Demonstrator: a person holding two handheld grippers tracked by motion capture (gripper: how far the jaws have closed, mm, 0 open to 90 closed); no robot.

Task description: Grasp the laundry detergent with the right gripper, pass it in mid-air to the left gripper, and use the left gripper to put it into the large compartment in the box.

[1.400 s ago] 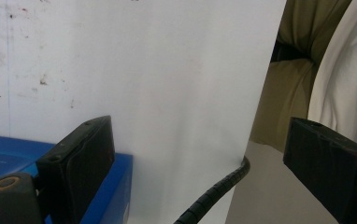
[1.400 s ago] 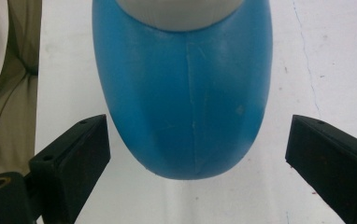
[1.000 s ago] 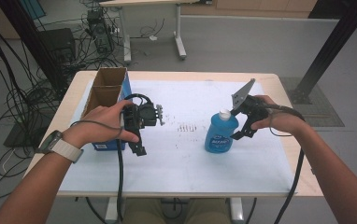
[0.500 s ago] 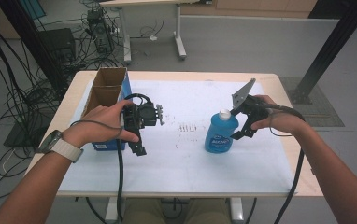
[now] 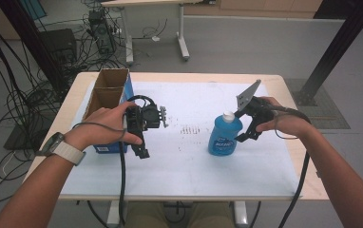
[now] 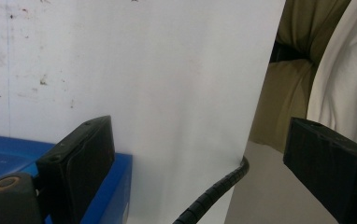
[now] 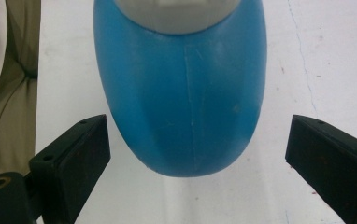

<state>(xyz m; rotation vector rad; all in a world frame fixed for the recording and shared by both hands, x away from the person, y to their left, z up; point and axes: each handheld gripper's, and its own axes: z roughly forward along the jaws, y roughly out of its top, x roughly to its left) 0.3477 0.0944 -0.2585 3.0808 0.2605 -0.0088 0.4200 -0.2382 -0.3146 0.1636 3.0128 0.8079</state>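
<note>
Two black jaws of the right hand-held gripper (image 7: 195, 154) stand wide apart, holding nothing. Just ahead of them stands the blue bottle (image 5: 224, 134), upright on the desk (image 5: 274, 80), its round body between the jaws but not touched. Farther left, the left hand-held gripper (image 5: 140, 151) is also wide open and empty, beside the blue box (image 5: 107, 97).

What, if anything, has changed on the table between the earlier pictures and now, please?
Nothing has visibly changed. The blue bottle stands upright as before, with the right tongs open beside it. The left tongs remain open next to the cardboard box.
</note>
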